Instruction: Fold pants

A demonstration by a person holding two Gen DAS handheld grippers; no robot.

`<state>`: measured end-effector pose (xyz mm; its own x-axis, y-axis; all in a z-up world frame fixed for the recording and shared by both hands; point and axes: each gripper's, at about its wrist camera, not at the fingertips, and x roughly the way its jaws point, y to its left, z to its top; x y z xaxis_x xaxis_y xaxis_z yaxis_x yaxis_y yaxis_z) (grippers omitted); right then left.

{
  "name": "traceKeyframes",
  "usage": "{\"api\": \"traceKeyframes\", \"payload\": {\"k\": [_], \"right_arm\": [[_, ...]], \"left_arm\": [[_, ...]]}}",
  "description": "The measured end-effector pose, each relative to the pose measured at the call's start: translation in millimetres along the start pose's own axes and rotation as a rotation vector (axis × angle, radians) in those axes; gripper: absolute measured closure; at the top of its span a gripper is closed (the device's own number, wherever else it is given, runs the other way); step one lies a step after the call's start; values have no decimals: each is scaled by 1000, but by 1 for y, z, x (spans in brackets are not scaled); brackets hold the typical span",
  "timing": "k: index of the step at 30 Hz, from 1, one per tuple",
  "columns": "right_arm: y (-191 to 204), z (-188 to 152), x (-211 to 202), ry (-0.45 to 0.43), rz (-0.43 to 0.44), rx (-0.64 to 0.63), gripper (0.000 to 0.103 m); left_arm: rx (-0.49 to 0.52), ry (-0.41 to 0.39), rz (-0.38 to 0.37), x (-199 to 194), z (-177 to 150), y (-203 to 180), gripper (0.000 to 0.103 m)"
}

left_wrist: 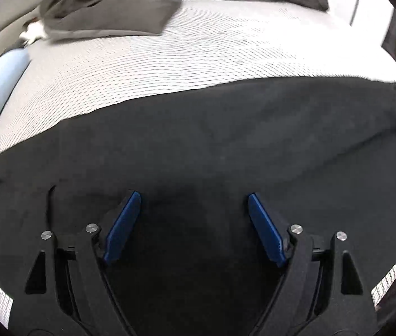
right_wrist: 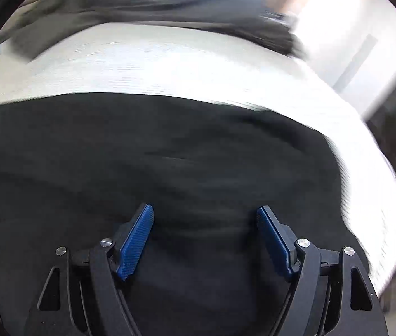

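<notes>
Under both jaws: black fabric pants [left_wrist: 198, 140], spread flat on a white ribbed mattress [left_wrist: 170, 64].
Left gripper [left_wrist: 194, 196]: jaws apart, blue pads [left_wrist: 122, 229] bare, nothing between them, black cloth directly below.
Right gripper [right_wrist: 205, 208]: jaws apart, nothing clamped; this view is blurred.
Pants in right view [right_wrist: 170, 154]: they fill the space beneath and ahead of the jaws, far edge against white mattress [right_wrist: 170, 64].
Beyond the left jaws: rumpled dark grey bedding [left_wrist: 119, 11], well apart from the pants.
</notes>
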<state>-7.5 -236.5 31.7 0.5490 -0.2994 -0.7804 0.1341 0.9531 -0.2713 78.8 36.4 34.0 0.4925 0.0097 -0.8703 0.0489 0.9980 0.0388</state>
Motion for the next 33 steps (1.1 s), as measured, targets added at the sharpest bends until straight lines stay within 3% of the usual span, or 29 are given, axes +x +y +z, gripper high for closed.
{"api": "traceKeyframes", "payload": {"k": [3,5,8,12,14,16,18,20,22,24,28,29,33], "right_arm": [[-2,5,-6,-13,4,12,27],[5,7,-16,-36,51,3,27],[50,25,-27,-68,205,-27,27],[114,54,-28,-55,312,-103,27],[152,66,-17,-42,309,-164,27],[171,72,-3,-24,289,-204,27],[159,72,6,-12,298,-202,27],[124,64,17,-9,238,-157,26],[89,66,28,0,108,-87,26],[55,65,35,8,29,0,26],[25,72,35,10,55,157,31],[25,76,32,4,62,170,31],[81,93,10,-46,245,64,31]], "left_arm": [[1,-12,69,-5,5,-12,26],[8,-47,-31,-11,14,-29,26],[5,-68,-151,-8,38,-62,26],[61,-11,-127,25,61,-104,26],[82,45,-89,41,62,-112,26],[60,52,-105,44,65,-108,26],[27,40,-67,40,64,-89,26],[-23,30,28,40,60,-60,26],[-84,30,82,40,55,-34,26],[-162,25,36,37,49,-9,26],[-223,-16,24,35,59,5,29],[-230,-44,-22,31,63,-3,29],[-171,-66,-162,36,87,-50,29]]}}
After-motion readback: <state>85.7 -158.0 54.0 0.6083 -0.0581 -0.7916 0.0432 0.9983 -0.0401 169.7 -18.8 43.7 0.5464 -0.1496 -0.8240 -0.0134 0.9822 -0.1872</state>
